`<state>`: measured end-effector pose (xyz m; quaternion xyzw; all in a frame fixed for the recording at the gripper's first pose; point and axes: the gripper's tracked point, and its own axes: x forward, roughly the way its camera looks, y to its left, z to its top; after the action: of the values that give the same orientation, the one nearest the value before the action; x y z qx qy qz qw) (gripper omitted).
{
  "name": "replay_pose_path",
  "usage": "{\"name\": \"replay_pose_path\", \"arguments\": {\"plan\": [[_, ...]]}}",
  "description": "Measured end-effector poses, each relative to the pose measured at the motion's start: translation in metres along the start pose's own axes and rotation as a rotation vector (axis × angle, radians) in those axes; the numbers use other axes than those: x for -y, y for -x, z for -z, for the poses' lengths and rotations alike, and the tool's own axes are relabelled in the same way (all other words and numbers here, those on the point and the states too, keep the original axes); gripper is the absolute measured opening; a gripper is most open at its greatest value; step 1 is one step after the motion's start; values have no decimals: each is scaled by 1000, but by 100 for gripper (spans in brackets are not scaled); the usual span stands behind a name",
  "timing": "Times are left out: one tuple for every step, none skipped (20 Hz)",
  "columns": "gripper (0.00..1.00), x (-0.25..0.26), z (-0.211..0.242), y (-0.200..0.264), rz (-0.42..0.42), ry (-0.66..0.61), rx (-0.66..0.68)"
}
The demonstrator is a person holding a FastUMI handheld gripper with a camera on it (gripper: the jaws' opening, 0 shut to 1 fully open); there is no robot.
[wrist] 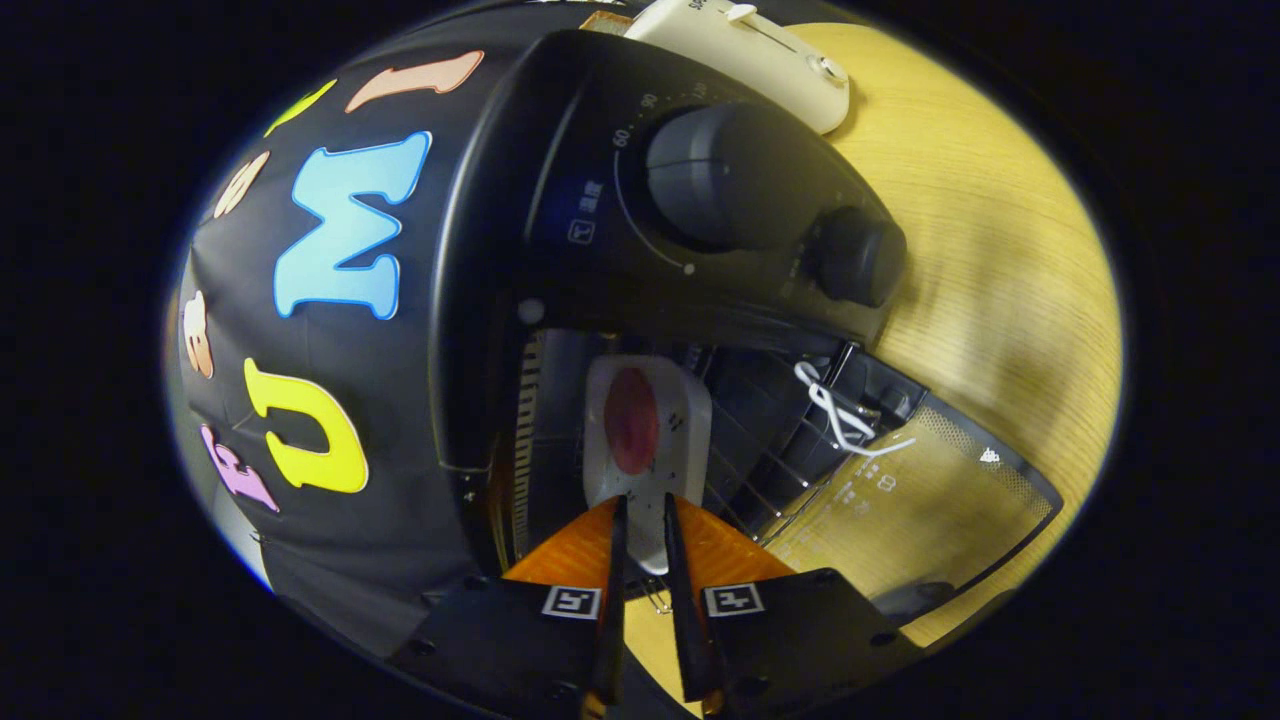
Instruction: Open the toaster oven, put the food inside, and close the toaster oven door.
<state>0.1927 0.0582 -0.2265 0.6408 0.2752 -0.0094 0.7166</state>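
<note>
The view is rolled on its side. A black toaster oven (pixel 560 200) with two round knobs (pixel 740 175) stands on a wooden table, its glass door (pixel 930 500) swung down open. Inside, on the wire rack (pixel 760 460), lies a white tray (pixel 690 420) with a red piece of food (pixel 632 420) on it. My gripper (pixel 643 510) reaches into the oven mouth, its two fingers pinching the near rim of the white tray. The tray's near end is partly hidden behind the fingers.
A cream-coloured appliance (pixel 750 55) stands beyond the oven on the wooden table (pixel 1000 250). A white twist of cord (pixel 835 410) lies by the door hinge. The booth's black cloth wall (pixel 330 470) hangs close beside the oven.
</note>
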Motion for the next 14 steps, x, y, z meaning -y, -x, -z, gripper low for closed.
{"name": "replay_pose_path", "arguments": {"plan": [[37,-2,3,6,-6,20,-7],[51,-4,6,10,-6,43,-9],[65,-4,9,19,-11,75,-18],[79,-5,16,24,-8,98,-32],[83,-4,22,33,-3,120,-57],[88,-3,30,37,7,139,-77],[93,-2,37,44,16,169,-94],[97,-1,43,49,24,204,-106],[97,1,48,56,37,256,-118],[97,2,54,62,50,320,-130],[97,2,59,67,59,393,-140],[97,5,63,72,78,472,-146],[97,10,64,76,100,534,-145],[97,12,65,81,139,593,-147]]}}
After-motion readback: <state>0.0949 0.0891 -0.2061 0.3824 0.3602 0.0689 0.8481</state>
